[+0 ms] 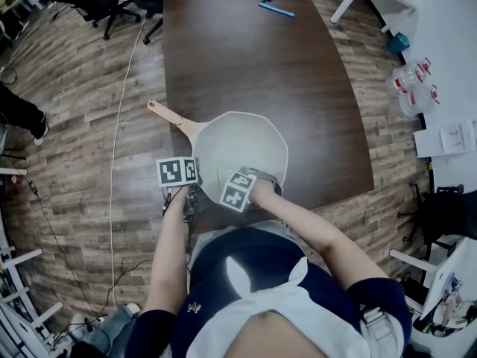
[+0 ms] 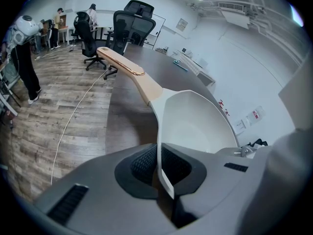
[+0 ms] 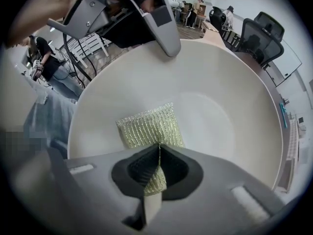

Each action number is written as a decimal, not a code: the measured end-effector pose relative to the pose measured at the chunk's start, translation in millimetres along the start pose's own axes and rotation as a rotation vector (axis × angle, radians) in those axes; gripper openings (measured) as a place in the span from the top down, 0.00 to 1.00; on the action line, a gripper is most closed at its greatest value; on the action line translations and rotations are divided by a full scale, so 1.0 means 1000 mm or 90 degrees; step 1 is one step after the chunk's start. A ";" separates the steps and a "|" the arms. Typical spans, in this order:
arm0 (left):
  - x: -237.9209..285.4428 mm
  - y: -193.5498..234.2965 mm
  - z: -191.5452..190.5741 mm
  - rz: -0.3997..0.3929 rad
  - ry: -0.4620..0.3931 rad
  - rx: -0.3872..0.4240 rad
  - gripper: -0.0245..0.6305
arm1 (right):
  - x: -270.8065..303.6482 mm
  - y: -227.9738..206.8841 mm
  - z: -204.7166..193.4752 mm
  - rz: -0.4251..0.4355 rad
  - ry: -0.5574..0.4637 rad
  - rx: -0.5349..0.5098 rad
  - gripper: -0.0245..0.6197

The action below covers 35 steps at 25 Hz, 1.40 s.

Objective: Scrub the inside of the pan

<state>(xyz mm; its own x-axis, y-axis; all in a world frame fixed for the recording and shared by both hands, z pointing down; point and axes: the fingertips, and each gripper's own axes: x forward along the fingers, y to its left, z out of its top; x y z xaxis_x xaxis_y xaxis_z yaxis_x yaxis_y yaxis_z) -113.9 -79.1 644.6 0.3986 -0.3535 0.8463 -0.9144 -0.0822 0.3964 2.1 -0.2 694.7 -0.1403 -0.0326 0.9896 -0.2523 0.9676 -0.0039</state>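
On dark table (image 1: 246, 51), pan (image 1: 250, 140) rim clamped between left gripper (image 2: 160, 165) jaws, scouring pad (image 3: 149, 126) clamped between right gripper (image 3: 157, 173) jaws inside it.

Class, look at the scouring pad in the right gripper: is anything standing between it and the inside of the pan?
Nothing visible does. The right gripper holds the scouring pad inside the pan, with only pan surface around it. The left gripper clamps the pan at one side, out of the way.

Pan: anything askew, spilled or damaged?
Nothing spilled or damaged. Only oddity: the pan has its handle jutting past the left edge of the table. Left tool clamps its rim; right tool grips the scrub pad inside.
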 end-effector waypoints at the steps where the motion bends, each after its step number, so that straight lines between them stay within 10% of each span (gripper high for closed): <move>1: 0.000 0.001 0.000 0.000 0.001 0.001 0.94 | 0.001 0.000 0.003 -0.003 -0.004 -0.003 0.95; 35: 0.000 0.001 -0.004 -0.010 0.008 0.011 0.94 | 0.014 -0.040 0.067 -0.101 -0.102 -0.061 0.95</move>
<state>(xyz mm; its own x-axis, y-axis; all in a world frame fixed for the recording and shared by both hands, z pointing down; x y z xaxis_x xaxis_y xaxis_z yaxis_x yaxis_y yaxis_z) -114.9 -75.6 646.5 0.4142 -0.3403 0.8442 -0.9088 -0.1040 0.4041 -54.3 -56.5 699.4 -0.2583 -0.2175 0.9412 -0.1928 0.9663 0.1704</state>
